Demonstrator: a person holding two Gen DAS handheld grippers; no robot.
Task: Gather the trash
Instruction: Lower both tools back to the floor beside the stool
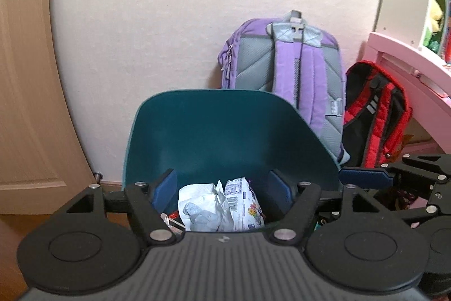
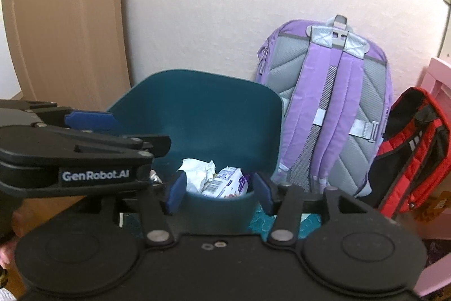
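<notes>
A pale pink wall (image 1: 169,33) fills the far side of the room, with a brown door (image 2: 64,27) at the far left and a pink desk (image 1: 406,69) at the right edge. Against the wall leans a purple backpack (image 2: 332,109), straps facing out, and just to its right sits a red and black backpack (image 2: 411,148). Nearer, left of the purple bag, stands a teal bin (image 1: 214,129), its mouth tipped toward the cameras. Inside it, at the near bottom, lie the trash: a crumpled white wrapper (image 1: 203,205) touching a printed snack packet (image 1: 245,202) on its right, with a small red-edged scrap (image 1: 172,219) at the left.

The left gripper (image 1: 222,188) hangs over the bin's near rim, its blue pads spread wide with nothing pressed between them; the wrappers show in the gap, lying below. The right gripper (image 2: 220,188) hovers just beside it to the right, likewise released, its blue pads apart and empty above the bin's near edge.
</notes>
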